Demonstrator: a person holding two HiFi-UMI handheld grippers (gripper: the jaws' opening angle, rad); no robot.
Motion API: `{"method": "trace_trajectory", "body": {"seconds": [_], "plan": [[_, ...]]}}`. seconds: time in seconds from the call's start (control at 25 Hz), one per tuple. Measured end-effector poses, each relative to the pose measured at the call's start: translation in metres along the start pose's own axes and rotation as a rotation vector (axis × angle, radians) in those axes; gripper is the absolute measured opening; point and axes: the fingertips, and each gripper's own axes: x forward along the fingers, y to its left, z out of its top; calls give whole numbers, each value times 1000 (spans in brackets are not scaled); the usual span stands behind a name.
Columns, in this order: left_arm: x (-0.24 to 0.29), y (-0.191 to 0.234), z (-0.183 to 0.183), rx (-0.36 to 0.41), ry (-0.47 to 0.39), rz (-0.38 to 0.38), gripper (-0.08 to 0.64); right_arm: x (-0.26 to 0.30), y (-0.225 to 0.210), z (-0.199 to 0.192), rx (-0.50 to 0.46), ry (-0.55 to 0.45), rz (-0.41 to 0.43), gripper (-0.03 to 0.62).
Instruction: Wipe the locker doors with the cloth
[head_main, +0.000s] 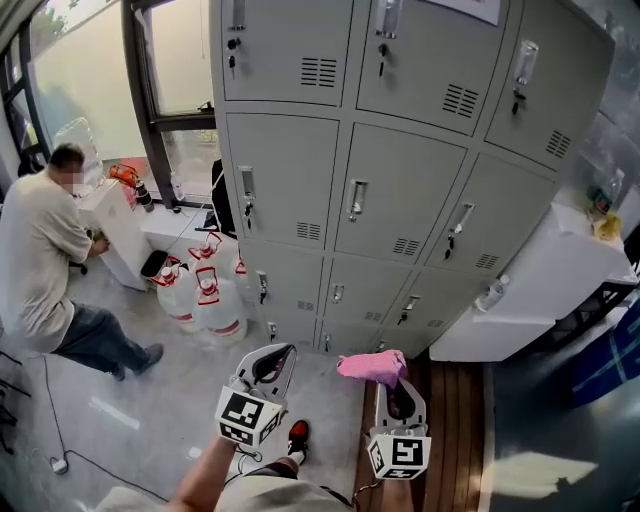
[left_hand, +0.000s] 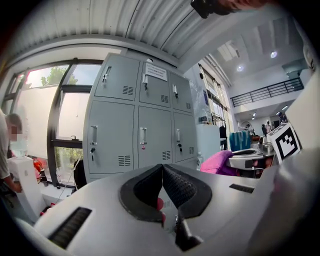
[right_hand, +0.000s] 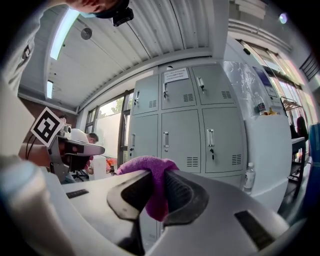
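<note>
A bank of grey locker doors (head_main: 400, 200) stands ahead, also seen in the left gripper view (left_hand: 140, 130) and the right gripper view (right_hand: 185, 130). My right gripper (head_main: 392, 385) is shut on a pink-purple cloth (head_main: 372, 366), which bulges out between its jaws (right_hand: 152, 185). It hangs low, short of the bottom lockers. My left gripper (head_main: 272, 362) is shut with nothing in it, its pads meeting at the tip (left_hand: 162, 172). The cloth (left_hand: 217, 162) shows at the right of the left gripper view.
A person (head_main: 45, 260) crouches at the left by a white cabinet (head_main: 115, 225). Water jugs (head_main: 200, 295) stand at the lockers' left foot. A white cabinet (head_main: 530, 290) with a bottle (head_main: 492, 294) adjoins the lockers on the right. My shoe (head_main: 297, 435) is below.
</note>
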Motion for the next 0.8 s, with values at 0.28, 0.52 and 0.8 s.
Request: {"method": "trace_trajectory", "body": {"seconds": [0.28, 0.52, 0.8], "plan": [[78, 46, 7, -4, 17, -30, 23, 89, -19, 0, 14, 26, -14, 61], [128, 75, -7, -9, 41, -54, 23, 145, -31, -13, 22, 47, -25, 61], [176, 93, -28, -36, 66, -63, 23, 202, -38, -37, 16, 67, 20, 62]]}}
